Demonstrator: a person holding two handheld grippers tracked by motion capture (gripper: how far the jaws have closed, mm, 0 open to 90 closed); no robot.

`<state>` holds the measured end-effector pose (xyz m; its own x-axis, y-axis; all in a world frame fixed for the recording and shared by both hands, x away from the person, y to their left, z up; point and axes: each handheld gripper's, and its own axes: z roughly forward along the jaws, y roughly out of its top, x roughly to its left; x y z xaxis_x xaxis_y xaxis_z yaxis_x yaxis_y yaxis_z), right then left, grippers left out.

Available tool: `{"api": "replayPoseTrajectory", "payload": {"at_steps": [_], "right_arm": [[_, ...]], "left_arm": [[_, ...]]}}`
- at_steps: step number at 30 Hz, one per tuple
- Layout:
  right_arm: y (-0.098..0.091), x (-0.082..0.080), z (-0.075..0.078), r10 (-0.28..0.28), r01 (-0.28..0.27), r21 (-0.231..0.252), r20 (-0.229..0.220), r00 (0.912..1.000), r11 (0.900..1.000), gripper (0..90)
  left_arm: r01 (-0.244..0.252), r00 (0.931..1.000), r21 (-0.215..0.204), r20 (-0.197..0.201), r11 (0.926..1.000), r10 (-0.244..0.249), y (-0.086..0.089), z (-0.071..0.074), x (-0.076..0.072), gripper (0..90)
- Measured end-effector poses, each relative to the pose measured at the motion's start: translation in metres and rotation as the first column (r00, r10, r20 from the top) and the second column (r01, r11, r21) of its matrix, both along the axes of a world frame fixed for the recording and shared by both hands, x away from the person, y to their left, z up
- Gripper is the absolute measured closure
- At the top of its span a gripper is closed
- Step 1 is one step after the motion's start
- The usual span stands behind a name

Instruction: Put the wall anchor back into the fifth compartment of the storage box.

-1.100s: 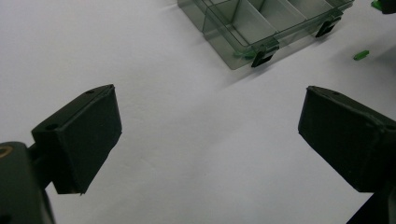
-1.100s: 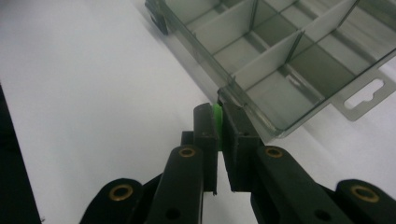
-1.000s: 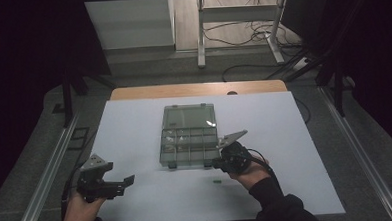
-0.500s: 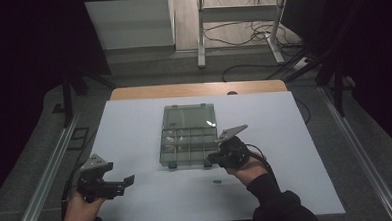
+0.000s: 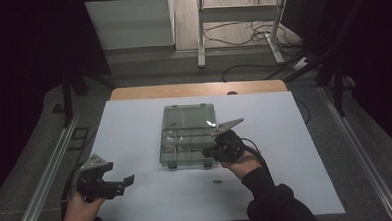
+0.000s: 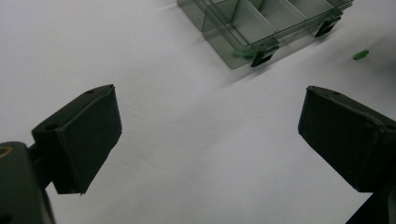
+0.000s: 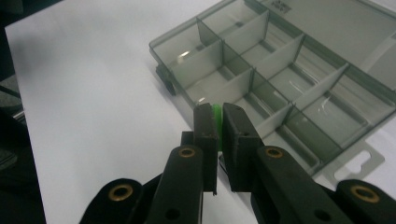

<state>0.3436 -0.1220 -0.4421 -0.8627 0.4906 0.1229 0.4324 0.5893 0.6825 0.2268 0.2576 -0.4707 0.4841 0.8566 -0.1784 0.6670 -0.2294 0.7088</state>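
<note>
Jaws of the right gripper (image 7: 216, 122) pinch a little green piece (image 7: 217, 113) over the open clear box (image 5: 187, 135) in the table's middle, ready to drop it. Left gripper (image 6: 205, 135) waits near-left, jaws apart, holding nothing.

I see a smoky grey-green clear plastic compartment box (image 5: 187, 136) with black latches on a plain white table sheet (image 5: 134, 128). My black right gripper (image 7: 216, 122) pinches a bright green small piece (image 7: 217, 117); another small green bit (image 5: 216, 180) lies on the white.
</note>
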Motion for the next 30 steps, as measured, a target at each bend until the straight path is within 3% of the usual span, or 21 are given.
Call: {"api": "replayPoseTrajectory", "payload": {"at_steps": [30], "right_arm": [[0.054, 0.019, -0.001, 0.044, -0.044, 0.033, 0.014, 0.9990, 0.9985, 83.9]], "left_arm": [[-0.001, 1.0000, -0.007, 0.002, 1.0000, 0.001, 0.001, 0.000, 0.000, 6.6]]}}
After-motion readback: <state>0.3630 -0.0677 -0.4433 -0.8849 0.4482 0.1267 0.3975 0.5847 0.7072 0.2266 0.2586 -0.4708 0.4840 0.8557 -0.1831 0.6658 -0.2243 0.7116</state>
